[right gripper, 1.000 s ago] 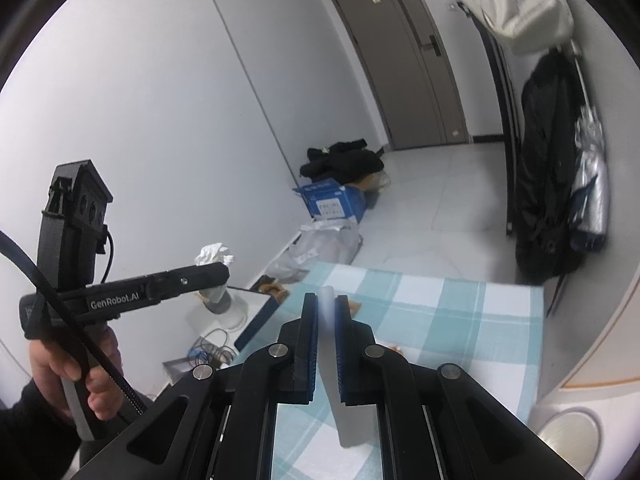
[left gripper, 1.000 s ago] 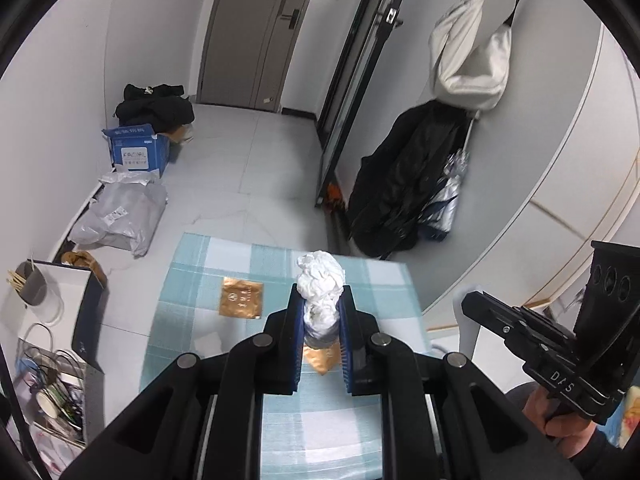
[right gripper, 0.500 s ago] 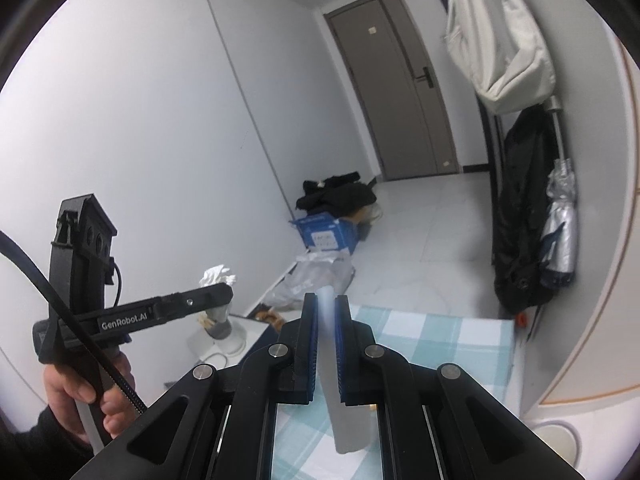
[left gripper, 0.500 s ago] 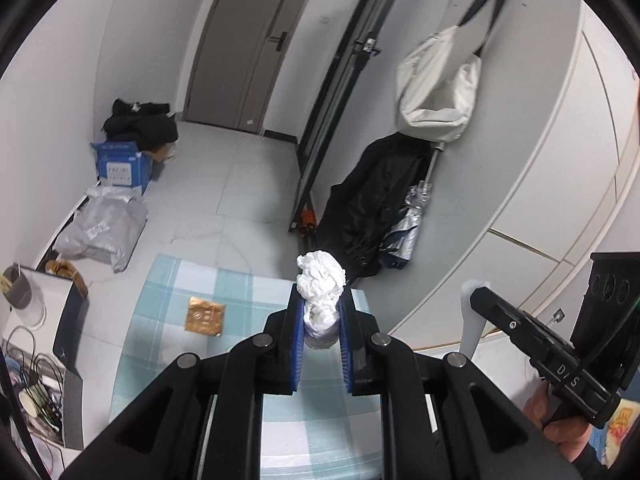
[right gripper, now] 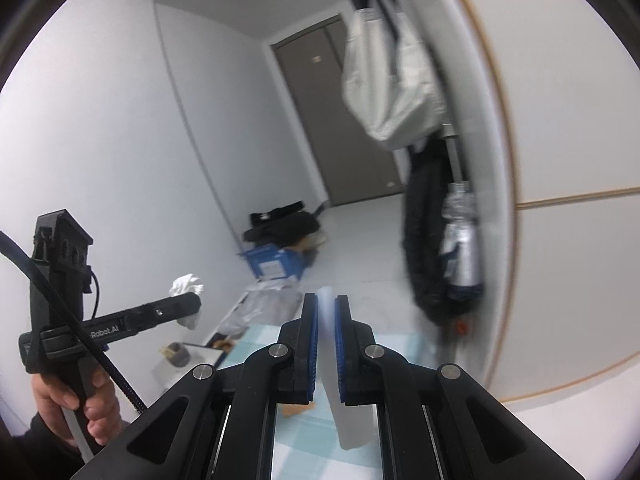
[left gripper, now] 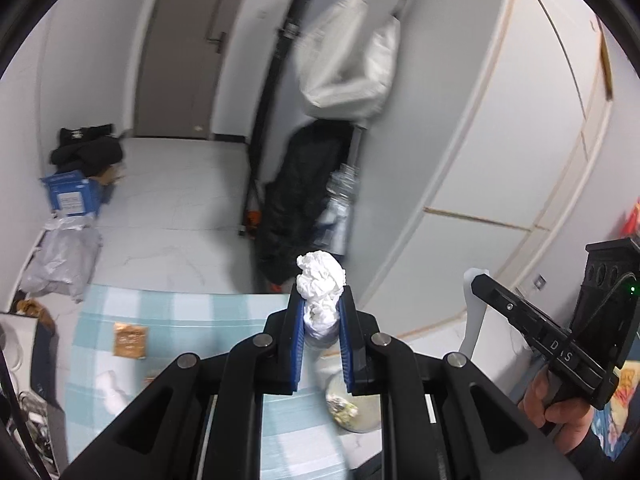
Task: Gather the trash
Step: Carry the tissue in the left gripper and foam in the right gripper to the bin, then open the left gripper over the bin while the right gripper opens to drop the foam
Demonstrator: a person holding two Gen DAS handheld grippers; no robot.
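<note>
My left gripper [left gripper: 321, 300] is shut on a crumpled white tissue [left gripper: 320, 280], held up above the far right edge of the teal checked table [left gripper: 200, 320]. The same gripper [right gripper: 188, 304] and tissue [right gripper: 185, 284] show at the left of the right wrist view. My right gripper [right gripper: 326, 304] is shut on a flat, pale, translucent strip [right gripper: 352, 424] that hangs down between its pads. That gripper [left gripper: 480, 280] also appears at the right of the left wrist view. A brown wrapper [left gripper: 129, 340] lies on the table. A round bin [left gripper: 352, 408] with scraps stands below the left fingers.
A blue box [left gripper: 72, 196] and a grey bag [left gripper: 64, 256] lie on the floor at left. A black coat [left gripper: 304, 192], an umbrella and a white bag [left gripper: 352, 64] hang on the right wall. A white shelf with a cup [right gripper: 178, 354] stands left of the table.
Both grippers have risen and swung right, each keeping its hold. The table has slid down and left in the views, and the round bin has come into the left wrist view.
</note>
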